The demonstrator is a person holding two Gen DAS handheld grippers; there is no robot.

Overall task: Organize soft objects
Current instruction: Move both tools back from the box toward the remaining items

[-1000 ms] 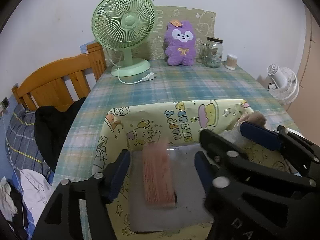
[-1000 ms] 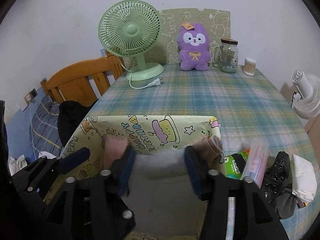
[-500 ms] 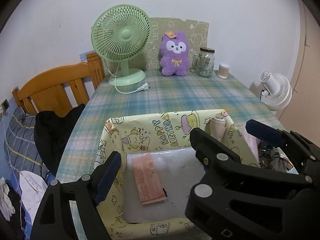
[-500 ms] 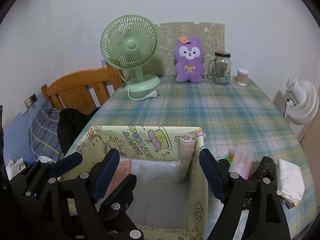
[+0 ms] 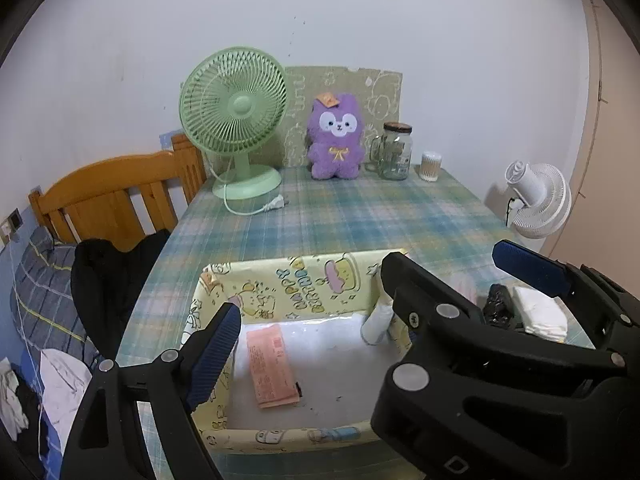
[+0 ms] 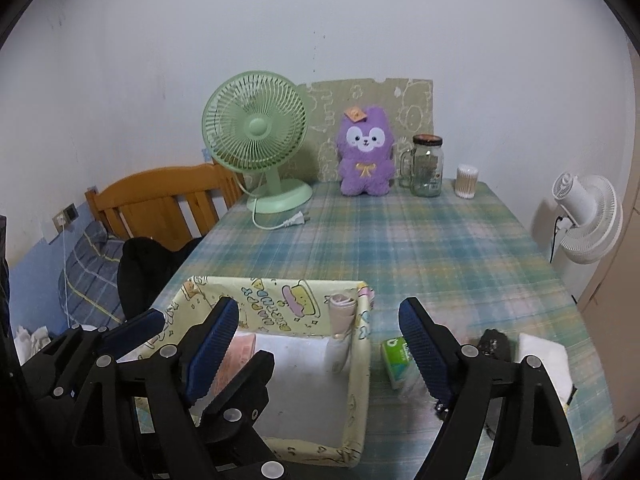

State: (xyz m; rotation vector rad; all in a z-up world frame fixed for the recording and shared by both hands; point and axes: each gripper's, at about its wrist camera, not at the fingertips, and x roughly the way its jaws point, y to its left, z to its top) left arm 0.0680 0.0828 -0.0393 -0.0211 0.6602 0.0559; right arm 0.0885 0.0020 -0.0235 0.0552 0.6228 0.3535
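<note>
Two items are in the yellow box [image 6: 356,392] so far: pink packet [image 5: 270,364] flat at 9 o'clock, rolled cloth [image 6: 340,332] upright at 2; both hand-held grippers, left [image 5: 308,312] and right [image 6: 320,344], just opened and empty; green pack [image 6: 394,354], black bundle [image 6: 494,344] and white cloth [image 6: 544,360] wait on the surface [image 6: 400,240] at 3.

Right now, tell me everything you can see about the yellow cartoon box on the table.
The yellow box is an open-topped, rectangular bin with thin, slightly bowed walls printed with cartoon characters, cakes and lettering. Its floor looks plain white. It rests on the plaid tablecloth at the near end of the table. Inside, a pink flat packet lies on the floor at the left, and a pale rolled cloth stands leaning in the far right corner. A green packet lies just outside its right wall.
</note>
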